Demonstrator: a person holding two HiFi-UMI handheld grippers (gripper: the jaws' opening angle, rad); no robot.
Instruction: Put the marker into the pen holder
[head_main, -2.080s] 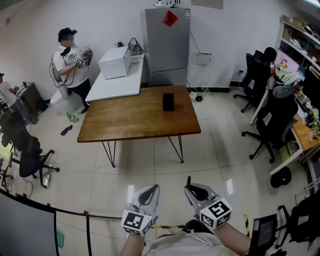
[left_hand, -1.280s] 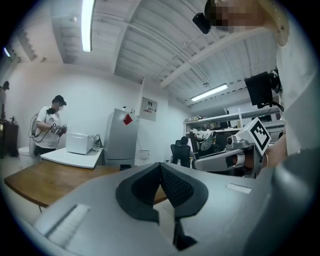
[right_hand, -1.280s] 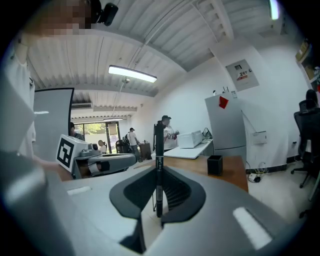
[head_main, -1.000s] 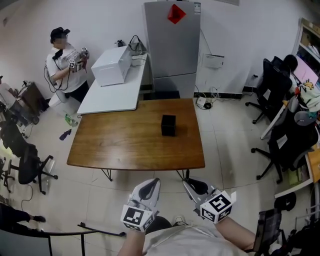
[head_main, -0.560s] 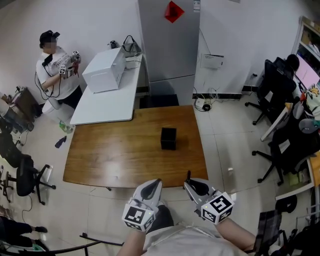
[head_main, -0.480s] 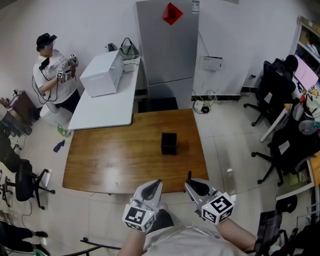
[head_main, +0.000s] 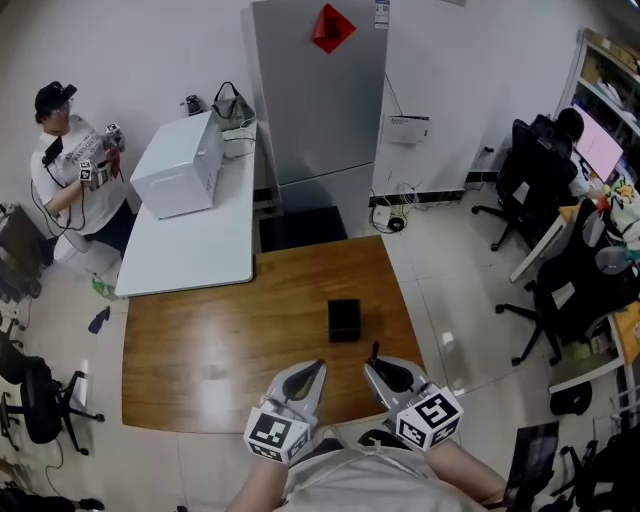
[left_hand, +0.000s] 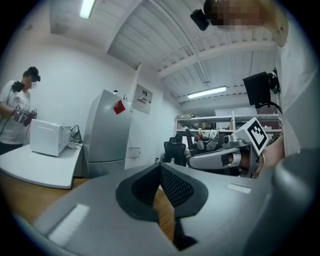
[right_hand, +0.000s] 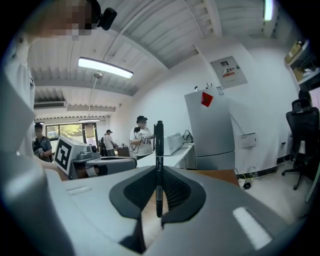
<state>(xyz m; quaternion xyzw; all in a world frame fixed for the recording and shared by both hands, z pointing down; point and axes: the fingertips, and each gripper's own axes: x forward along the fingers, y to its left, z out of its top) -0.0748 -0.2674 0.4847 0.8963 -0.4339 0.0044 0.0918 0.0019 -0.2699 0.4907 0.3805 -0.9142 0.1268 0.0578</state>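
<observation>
With the marker (right_hand: 159, 150) clamped upright in the right gripper (head_main: 374, 366), the left gripper (head_main: 316, 370) closed and empty, and the pen holder (head_main: 344, 320) just beyond on the table (head_main: 200, 360), the holder could be missed or toppled if the marker is lowered off-centre.

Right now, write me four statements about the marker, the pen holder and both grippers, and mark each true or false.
1. The right gripper grips the marker upright between its jaws. True.
2. The marker already stands in the pen holder. False: it is in the right gripper, apart from the pen holder.
3. The left gripper holds a second marker. False: nothing is between its jaws.
4. The pen holder stands on the wooden table. True.
</observation>
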